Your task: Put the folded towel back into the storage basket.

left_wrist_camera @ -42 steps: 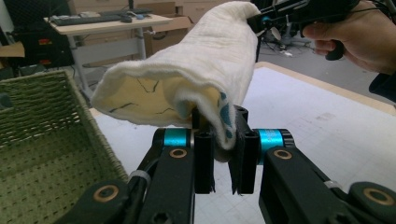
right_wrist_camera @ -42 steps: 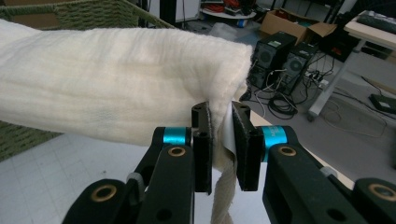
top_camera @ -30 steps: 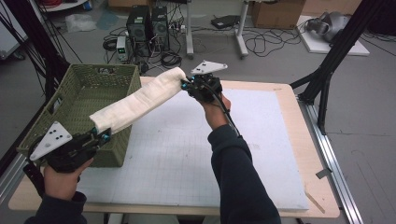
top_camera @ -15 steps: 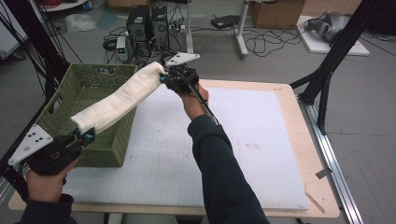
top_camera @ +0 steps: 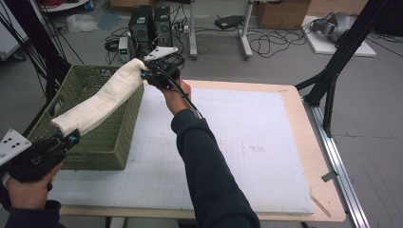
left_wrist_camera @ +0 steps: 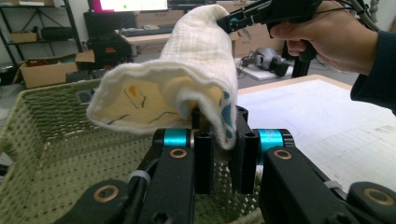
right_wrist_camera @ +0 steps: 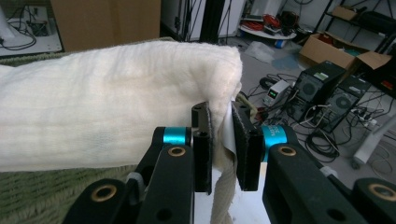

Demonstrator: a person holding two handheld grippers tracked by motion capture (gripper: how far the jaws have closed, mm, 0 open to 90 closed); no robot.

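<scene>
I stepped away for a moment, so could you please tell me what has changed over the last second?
The folded cream cloth, stretched between both grippers, has swung leftward from above the white mat to above the green basket. The right gripper moved left and toward the far edge; the left gripper drew back left. Both stay shut on the cloth's ends; the basket has not moved.

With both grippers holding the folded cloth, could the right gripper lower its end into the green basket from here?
Probably yes. The right gripper, shut on the cream cloth, hangs near the green basket's far corner, its top open. The left gripper grips the other end, so both should descend together.
</scene>
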